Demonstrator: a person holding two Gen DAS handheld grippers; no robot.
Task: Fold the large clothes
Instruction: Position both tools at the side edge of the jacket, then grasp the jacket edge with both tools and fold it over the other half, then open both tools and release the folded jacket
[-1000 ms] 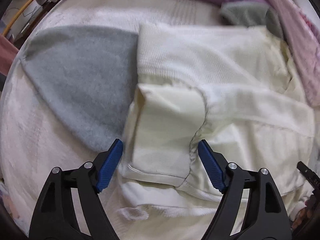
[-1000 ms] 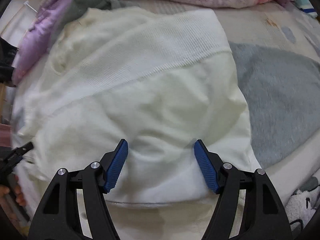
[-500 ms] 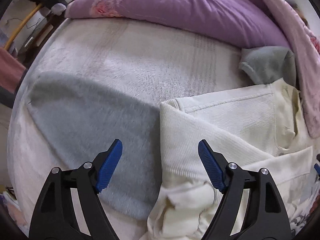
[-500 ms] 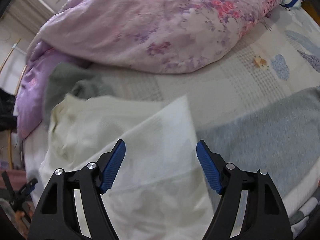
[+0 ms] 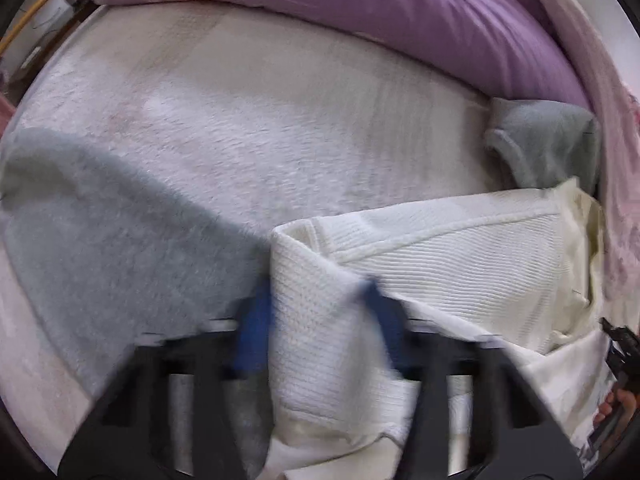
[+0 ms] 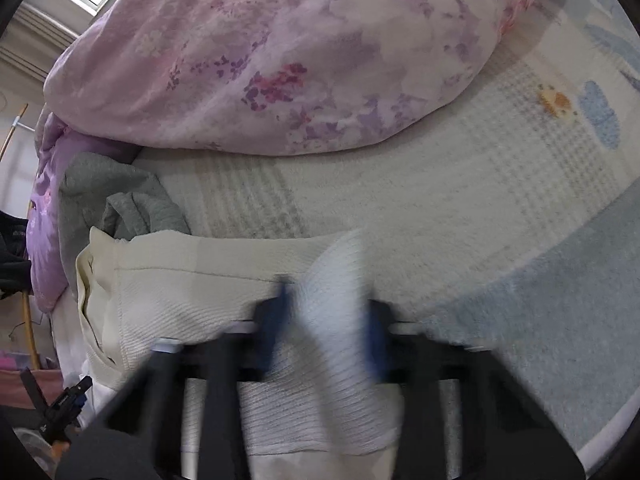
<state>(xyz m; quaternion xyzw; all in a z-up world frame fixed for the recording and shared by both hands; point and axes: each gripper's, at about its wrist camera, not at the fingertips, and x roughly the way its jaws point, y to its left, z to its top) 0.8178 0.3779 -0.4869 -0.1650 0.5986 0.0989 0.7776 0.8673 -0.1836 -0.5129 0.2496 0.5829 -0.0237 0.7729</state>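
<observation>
In the left wrist view, a grey fleece patch (image 5: 120,248) of the bed blanket fills the left of the frame, with the pale blanket (image 5: 280,120) above it. At lower centre the left tool (image 5: 316,320) is blurred by motion, its blue fingers (image 5: 254,336) standing either side of a raised ribbed fold of the cream sweater (image 5: 460,256) — whether they press the cloth or only flank it, I cannot tell. The sweater spreads from centre to the right edge. Above it sits a crumpled grey garment (image 5: 544,148), and a purple quilt (image 5: 400,12) runs across the top.

In the right wrist view, the grey garment (image 6: 116,196) lies at middle left, just beside the cream sweater (image 6: 180,292), which covers the lower left and centre. A pink floral quilt (image 6: 280,60) fills the upper half. The right tool (image 6: 326,328) at lower centre is also blurred; its fingers (image 6: 276,320) bracket a lifted ribbed ridge of the sweater — its grip cannot be told. The grey fleece patch (image 6: 560,312) lies at the lower right.
</observation>
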